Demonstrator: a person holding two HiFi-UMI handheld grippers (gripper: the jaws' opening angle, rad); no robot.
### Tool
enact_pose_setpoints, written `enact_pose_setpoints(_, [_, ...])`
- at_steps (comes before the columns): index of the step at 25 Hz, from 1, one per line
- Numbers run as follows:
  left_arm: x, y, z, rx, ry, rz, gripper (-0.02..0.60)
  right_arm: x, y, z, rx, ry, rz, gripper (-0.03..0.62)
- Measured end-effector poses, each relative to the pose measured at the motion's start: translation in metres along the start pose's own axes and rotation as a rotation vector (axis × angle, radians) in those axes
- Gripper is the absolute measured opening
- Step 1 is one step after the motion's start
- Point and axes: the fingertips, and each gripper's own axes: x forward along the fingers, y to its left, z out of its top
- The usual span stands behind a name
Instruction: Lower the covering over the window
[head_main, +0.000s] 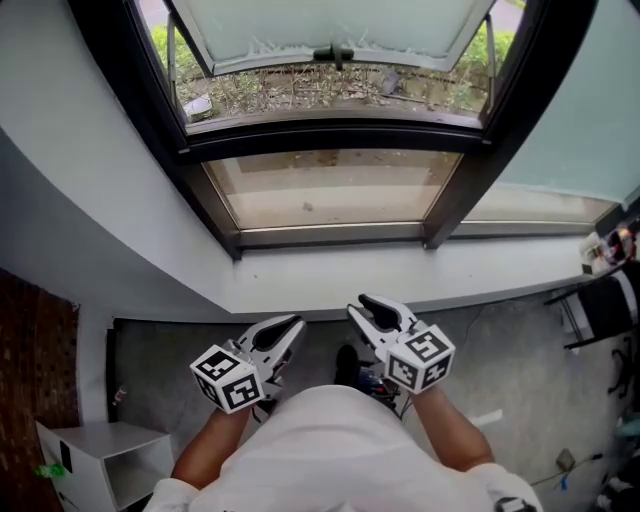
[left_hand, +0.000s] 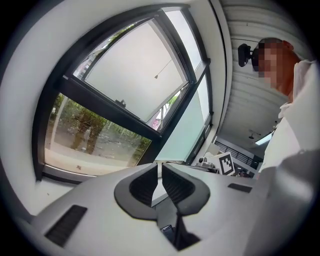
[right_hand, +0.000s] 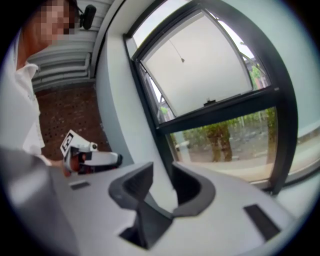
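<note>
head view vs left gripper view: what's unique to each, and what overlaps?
Head view only: the left gripper from outside, the floor and a white cabinet. Left gripper view only: its jaws seen close, together with nothing between, and a thin cord hanging before the upper pane. Both: the dark-framed window and the right gripper.

I read the window frame (head_main: 330, 138) as dark, smooth and semi-matt, metal by its look, with the upper pane (head_main: 330, 25) of frosted glass and the lower pane (head_main: 330, 190) of clear glass. The sill (head_main: 420, 275) is white, smooth and matt like a painted surface, and the floor (head_main: 500, 340) is grey and rough. The left gripper (head_main: 291, 328) and right gripper (head_main: 366, 305) have matt grey plastic shells — their inner pads (left_hand: 143, 186) dark and ribbed — and the person's shirt (head_main: 340, 450) is plain white cloth.
</note>
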Motion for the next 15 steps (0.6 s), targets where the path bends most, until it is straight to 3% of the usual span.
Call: enact_pose_setpoints(15, [0.113,0.030,0.049,0.013,-0.039,0.050,0.037,0.034,-0.109,0.059,-0.035,0.047,0.041,0.106])
